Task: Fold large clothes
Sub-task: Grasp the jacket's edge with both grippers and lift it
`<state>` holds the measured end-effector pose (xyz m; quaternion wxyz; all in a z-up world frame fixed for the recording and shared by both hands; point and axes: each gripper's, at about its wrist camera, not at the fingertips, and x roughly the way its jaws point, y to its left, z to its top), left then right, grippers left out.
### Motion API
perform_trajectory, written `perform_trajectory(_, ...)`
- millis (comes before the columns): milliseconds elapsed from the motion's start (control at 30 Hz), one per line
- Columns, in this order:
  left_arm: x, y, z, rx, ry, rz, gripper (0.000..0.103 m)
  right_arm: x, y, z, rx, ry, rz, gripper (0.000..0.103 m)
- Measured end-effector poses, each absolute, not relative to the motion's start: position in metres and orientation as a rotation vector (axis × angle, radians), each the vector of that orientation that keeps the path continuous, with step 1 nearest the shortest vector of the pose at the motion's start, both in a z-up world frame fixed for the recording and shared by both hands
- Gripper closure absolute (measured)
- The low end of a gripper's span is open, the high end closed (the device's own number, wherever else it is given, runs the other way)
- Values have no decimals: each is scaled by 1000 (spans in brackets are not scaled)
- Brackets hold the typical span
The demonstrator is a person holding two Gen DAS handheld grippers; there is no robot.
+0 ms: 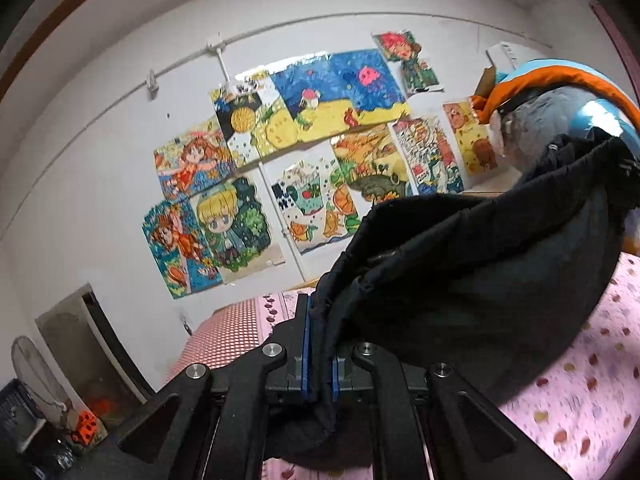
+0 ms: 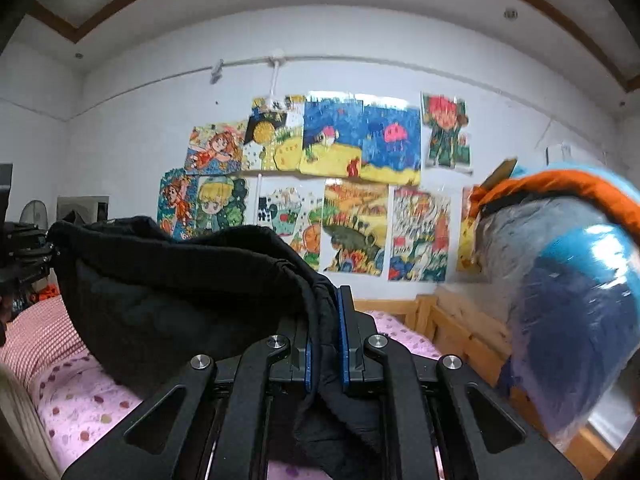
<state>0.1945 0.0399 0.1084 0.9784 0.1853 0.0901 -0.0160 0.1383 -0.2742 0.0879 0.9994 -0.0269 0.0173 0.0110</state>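
A large black garment (image 1: 472, 264) hangs in the air between my two grippers, above a bed with a pink spotted sheet (image 1: 580, 392). My left gripper (image 1: 320, 344) is shut on one edge of the garment, which runs up and right to the other gripper (image 1: 624, 164). In the right wrist view my right gripper (image 2: 325, 332) is shut on the other edge of the garment (image 2: 180, 280), which sags leftward to the left gripper (image 2: 28, 252). The cloth's lower part hangs over the sheet (image 2: 80, 408).
A wall of colourful drawings (image 2: 340, 184) faces both cameras. A plastic-wrapped blue and orange bundle (image 2: 568, 288) stands at the right by the wooden bed frame (image 2: 448, 320). A red checked pillow (image 2: 36, 332) lies at the left. A fan (image 1: 36, 372) stands far left.
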Motion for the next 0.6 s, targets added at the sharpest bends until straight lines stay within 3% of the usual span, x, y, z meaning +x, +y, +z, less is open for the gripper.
perform_trajectory(600,336,24,74,340,245,40,95,292,-276,58,31,142,-28,94)
